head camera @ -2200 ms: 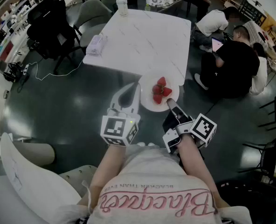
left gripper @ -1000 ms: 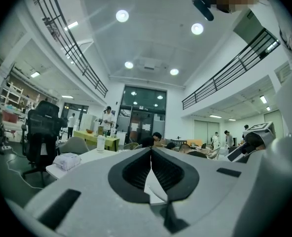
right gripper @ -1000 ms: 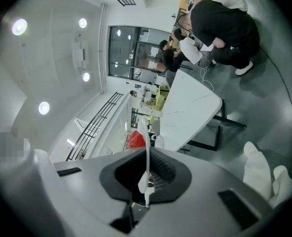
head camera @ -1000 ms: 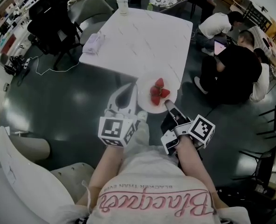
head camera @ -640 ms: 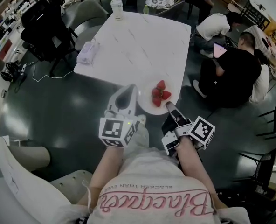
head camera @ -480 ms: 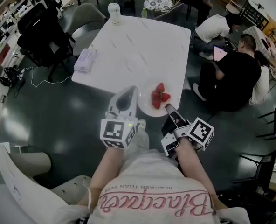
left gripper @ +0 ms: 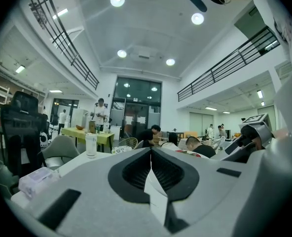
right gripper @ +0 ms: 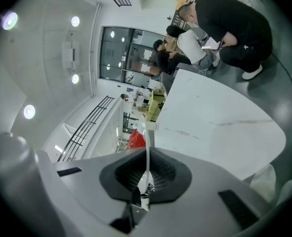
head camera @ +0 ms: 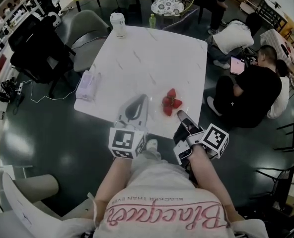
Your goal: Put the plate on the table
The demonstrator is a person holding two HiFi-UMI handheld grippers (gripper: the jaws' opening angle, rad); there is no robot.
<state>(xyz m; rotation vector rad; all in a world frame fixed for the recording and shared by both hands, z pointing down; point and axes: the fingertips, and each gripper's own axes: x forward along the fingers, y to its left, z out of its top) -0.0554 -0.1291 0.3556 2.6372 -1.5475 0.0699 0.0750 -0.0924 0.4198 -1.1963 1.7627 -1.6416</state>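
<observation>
The right gripper (head camera: 181,115) has its jaws closed on the near rim of the plate (head camera: 159,110). In the right gripper view this rim shows as one thin white line that runs up from between the two jaws, and a red strawberry sits beside the line, just past the jaw tips. In the head view the plate is white against the white tabletop (head camera: 152,53), so its outline is hard to follow. The strawberries (head camera: 171,102) on it mark where it is: over the near part of the tabletop, close to the near edge and to the right of the middle. I cannot tell whether the bottom of the plate touches the tabletop or is a little above it. The left gripper (head camera: 138,99) points over the near edge too, just beside the left side of the plate. In the left gripper view its jaws are pressed together, and I see no object between them. Farther away, a pale cup (head camera: 117,24) stands near the far left corner of the tabletop, and a soft folded pack (head camera: 87,86) lies at the left edge.
</observation>
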